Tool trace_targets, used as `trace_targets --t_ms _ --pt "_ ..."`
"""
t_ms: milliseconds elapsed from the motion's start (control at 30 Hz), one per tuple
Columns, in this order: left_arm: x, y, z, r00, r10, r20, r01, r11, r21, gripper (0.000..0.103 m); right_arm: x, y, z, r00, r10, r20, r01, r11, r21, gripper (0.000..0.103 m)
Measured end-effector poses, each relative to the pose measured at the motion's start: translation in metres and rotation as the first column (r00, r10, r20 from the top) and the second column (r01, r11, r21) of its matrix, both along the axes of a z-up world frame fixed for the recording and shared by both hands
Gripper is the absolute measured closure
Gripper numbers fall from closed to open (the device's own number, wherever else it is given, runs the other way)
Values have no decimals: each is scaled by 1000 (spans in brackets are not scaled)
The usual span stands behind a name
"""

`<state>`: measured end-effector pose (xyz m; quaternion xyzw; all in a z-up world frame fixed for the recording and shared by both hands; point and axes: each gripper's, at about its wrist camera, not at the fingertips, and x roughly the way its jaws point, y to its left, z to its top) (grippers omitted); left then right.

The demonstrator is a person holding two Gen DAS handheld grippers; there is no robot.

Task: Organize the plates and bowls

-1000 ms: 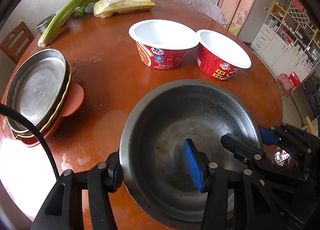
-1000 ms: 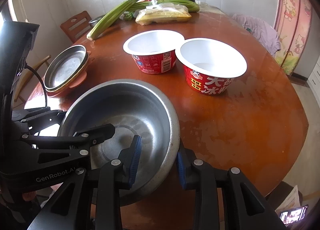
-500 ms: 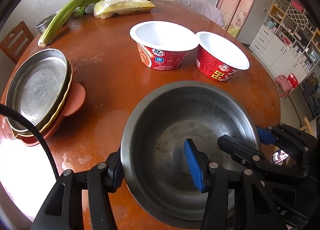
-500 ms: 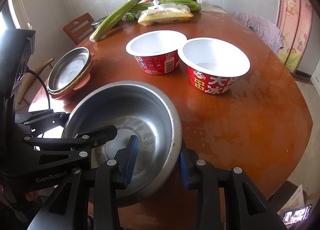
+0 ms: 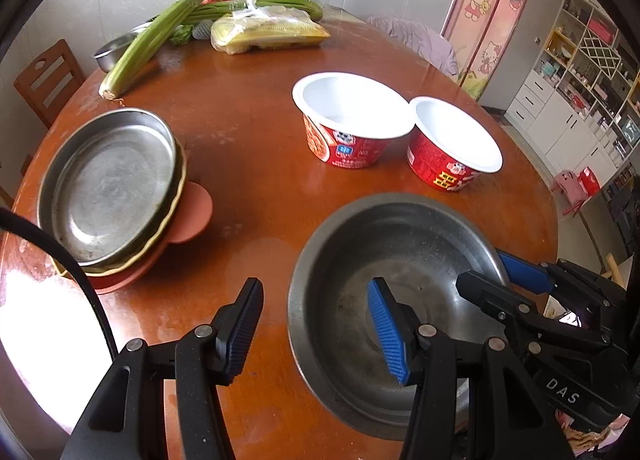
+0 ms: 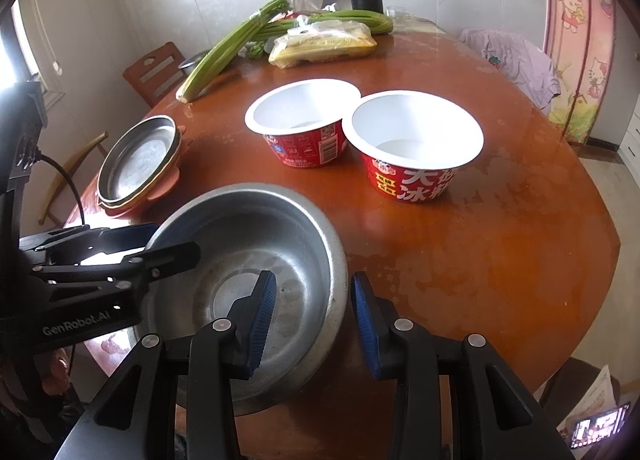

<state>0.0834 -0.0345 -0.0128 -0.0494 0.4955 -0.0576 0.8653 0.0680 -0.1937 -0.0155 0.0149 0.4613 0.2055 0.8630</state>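
Left hand-held gripper (image 5: 316, 332): fingers now spread wide across the near rim of the steel bowl (image 5: 400, 260), one finger outside, one inside, neither touching metal. Half a second ago they were clamped on that rim. So I have let go on the left.

Right hand-held gripper (image 6: 312, 320): also spread, straddling the opposite rim, with clear gaps either side of the wall. It was tighter on the rim a second ago. Both grips released.

The steel bowl sits on the tabletop (image 6: 500, 260) at the near edge, upright, free of both tools. My read: this placement is done, bowl parked.

Elsewhere: two red paper bowls (image 5: 352, 128) stand side by side further back, rims touching or nearly so, white insides empty. The plate stack (image 5: 112, 188) sits to the left, steel plate on top, yellow-edged and pink ones under it. Celery (image 6: 236, 48), a bagged packet and a black flask at the far end.

Likely next: back both tools off the rim, then nest the red bowls. Risk: snagging the rim while withdrawing.
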Motion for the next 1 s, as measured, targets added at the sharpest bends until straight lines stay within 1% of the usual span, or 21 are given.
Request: trace_targets --t_ms 167,367,633,1000 --pt "-4 2 12 1000 9 24 -9 1000 2 49 -3 -7 9 999 -20 26 20 1000 6 63" --pt "-7 -4 29 999 -1 52 1 1000 3 49 -7 -19 22 998 -37 58 36 999 29 63" --pt "-2 -21 53 996 -32 85 32 999 4 49 -8 -44 40 990 -94 101 88 994 63 63" --pt "12 -47 70 992 -79 100 80 997 -12 49 -6 -73 51 980 -150 130 138 986 98 63"
